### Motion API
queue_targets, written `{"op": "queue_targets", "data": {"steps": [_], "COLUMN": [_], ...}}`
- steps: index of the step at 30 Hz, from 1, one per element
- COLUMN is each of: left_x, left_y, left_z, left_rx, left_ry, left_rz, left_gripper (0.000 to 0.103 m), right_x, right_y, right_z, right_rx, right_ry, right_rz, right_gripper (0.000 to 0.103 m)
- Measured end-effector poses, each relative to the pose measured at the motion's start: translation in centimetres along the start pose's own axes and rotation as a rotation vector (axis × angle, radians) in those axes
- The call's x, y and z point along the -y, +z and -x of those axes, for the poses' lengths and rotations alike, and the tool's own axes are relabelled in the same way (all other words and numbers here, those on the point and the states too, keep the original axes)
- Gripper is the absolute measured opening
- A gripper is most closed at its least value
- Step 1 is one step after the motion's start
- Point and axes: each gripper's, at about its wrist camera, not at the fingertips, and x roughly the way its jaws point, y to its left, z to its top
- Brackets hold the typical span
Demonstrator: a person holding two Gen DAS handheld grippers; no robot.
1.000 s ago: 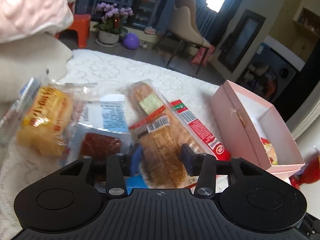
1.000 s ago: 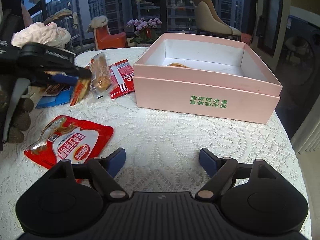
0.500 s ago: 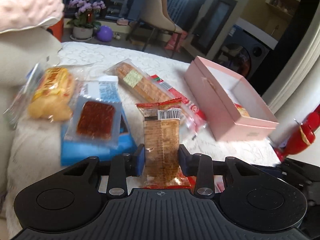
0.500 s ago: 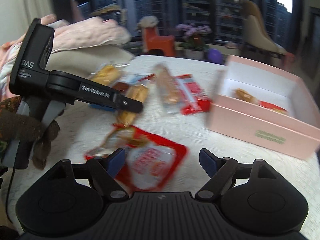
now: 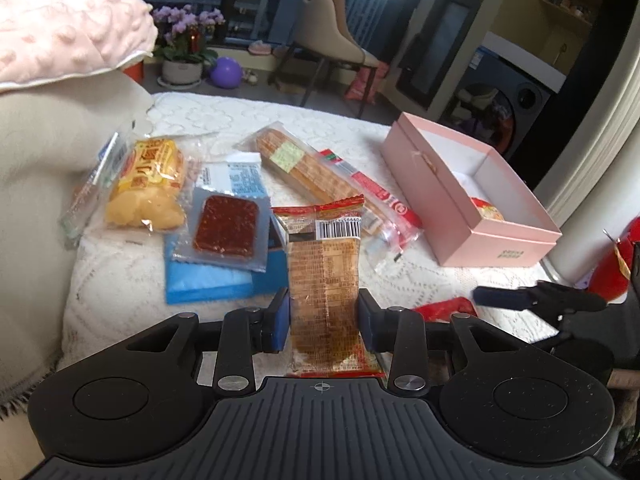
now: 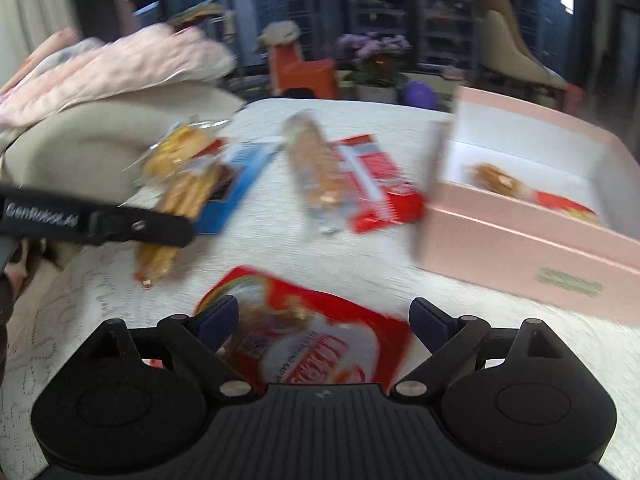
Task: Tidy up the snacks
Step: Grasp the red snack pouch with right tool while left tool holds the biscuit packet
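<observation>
Left gripper (image 5: 323, 316) clamped on brown barcode snack packet (image 5: 325, 280) at lower centre, right gripper (image 6: 323, 318) with fingers apart over red snack bag (image 6: 316, 340), pink box (image 5: 460, 204) at right of frame.

The left gripper (image 5: 323, 315) held a barcoded snack packet (image 5: 324, 276) upright between its fingers, above the counter (image 5: 224, 120). Ahead and to its left a flat vacuum-sealed pouch (image 5: 226, 232) lay on a flat box (image 5: 208, 280), with a bagged bun (image 5: 148, 184) farther left. Straight ahead lay a long bread packet (image 5: 296, 164), and a sausage packet (image 5: 376, 196) touched its right side. Farther right stood the open box (image 5: 436, 196) with a snack (image 5: 486, 210) inside it. The right gripper (image 6: 324, 316) hovered over a large pouch (image 6: 320, 344) that lay on the counter between its spread fingers.
</observation>
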Motion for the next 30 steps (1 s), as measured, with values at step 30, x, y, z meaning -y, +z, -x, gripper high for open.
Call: {"op": "queue_targets", "data": {"steps": [30], "left_x": [4.1], "left_y": [-5.6], "left_z": [0.3], "left_rx": [-0.044], "left_ry": [-0.179], "left_rz": [0.013], "left_gripper": [0.04], "right_x": [2.1], "right_y": [-7.8], "right_z": [9.1], "right_rx": [-0.114], "right_ry": [-0.157], "right_rz": [-0.026], "right_gripper": [0.092]}}
